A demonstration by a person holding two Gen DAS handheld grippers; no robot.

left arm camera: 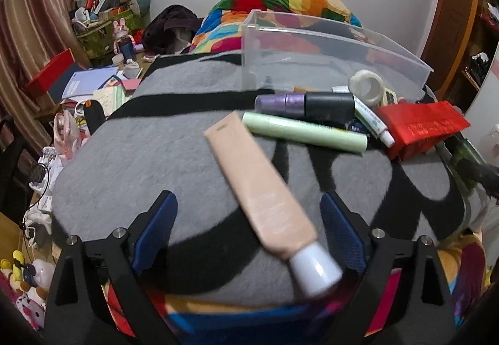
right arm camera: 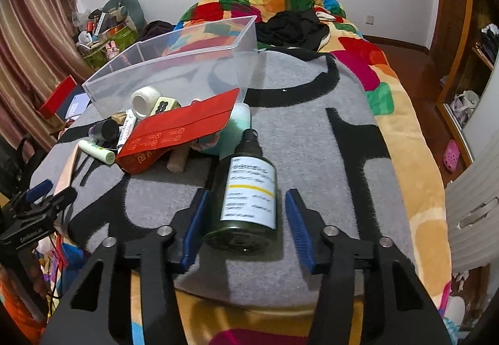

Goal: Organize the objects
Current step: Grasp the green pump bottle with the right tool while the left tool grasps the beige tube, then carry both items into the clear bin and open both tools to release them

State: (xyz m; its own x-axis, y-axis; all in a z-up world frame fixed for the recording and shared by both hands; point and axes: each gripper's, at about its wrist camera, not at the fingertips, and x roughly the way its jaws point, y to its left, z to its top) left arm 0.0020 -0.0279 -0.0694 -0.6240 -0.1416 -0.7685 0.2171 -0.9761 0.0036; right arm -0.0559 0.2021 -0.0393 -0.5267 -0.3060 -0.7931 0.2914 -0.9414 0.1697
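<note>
Left claw [left arm camera: 249,229] is gaping wide round beige tube [left arm camera: 265,189]; right claw [right arm camera: 246,214], not yet gripping, is straddling dark bottle [right arm camera: 246,192] w/ pads apart — round glass is risking rolling off on soft blanket [right arm camera: 312,126]

Beige tube [left arm camera: 262,189] lying diagonal near-left, white cap nearest. Dark green bottle [right arm camera: 246,192] lying near-right, label up. Clear bin [right arm camera: 174,70] sitting upright behind the far pile.

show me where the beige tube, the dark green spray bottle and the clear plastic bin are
beige tube [left arm camera: 262,186], left wrist view, middle of its flat body.
dark green spray bottle [right arm camera: 248,189], right wrist view, on its white label.
clear plastic bin [right arm camera: 174,59], right wrist view, on its near rim.
</note>
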